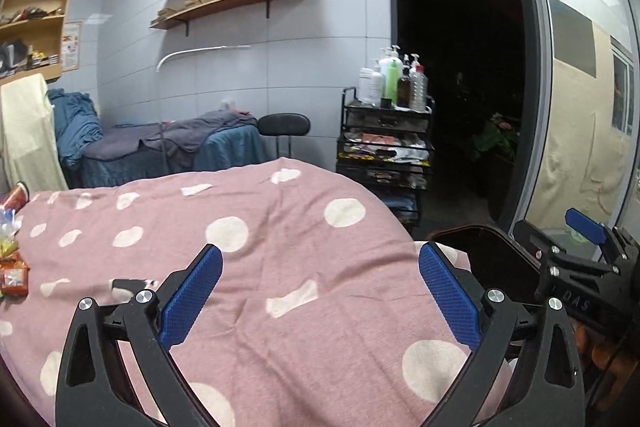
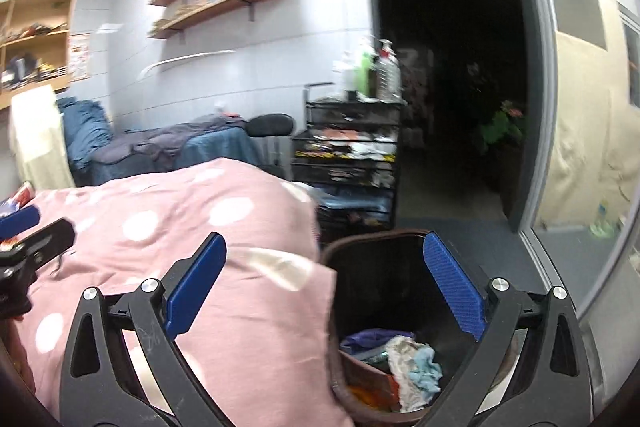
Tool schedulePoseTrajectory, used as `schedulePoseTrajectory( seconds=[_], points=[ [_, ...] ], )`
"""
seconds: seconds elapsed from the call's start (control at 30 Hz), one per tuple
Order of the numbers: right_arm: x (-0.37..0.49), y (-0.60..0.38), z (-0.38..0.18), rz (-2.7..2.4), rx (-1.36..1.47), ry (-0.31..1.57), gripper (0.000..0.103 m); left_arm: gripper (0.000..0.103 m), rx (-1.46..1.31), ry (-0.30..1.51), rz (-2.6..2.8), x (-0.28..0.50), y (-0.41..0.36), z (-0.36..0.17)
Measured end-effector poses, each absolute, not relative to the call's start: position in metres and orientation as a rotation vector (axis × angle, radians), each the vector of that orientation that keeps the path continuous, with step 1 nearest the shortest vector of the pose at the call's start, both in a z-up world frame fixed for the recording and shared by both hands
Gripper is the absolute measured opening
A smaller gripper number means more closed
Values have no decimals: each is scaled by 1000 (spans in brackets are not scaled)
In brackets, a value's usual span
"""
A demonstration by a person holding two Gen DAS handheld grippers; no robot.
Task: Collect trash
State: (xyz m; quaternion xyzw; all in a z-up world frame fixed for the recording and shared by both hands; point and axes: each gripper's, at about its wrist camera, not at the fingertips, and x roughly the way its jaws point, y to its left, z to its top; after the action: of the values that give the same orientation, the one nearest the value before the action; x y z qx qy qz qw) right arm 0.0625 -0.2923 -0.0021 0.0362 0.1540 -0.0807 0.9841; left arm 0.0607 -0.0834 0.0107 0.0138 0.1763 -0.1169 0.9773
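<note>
Both tools gape wide, left tool (image 1: 320,267), right tool (image 2: 325,255); crumpled trash (image 2: 404,355) inside dark bin (image 2: 332,307)

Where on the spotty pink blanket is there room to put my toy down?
The middle of the pink polka-dot blanket, between the open left gripper and the far edge, is bare. The left edge is crowded with orange snack wrappers. The dark trash bin holds crumpled rubbish.
</note>
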Motion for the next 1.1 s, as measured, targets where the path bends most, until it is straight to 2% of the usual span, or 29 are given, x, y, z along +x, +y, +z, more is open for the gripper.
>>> schedulePoseTrajectory(
  seconds=[0.4,1.1],
  points=[
    [34,-247,3,-66,3,250,97,98,-54,301,-165,37,-52,12],
    [29,-245,3,-47,21,265,97,98,-69,298,-140,31,-47,7]
  ],
)
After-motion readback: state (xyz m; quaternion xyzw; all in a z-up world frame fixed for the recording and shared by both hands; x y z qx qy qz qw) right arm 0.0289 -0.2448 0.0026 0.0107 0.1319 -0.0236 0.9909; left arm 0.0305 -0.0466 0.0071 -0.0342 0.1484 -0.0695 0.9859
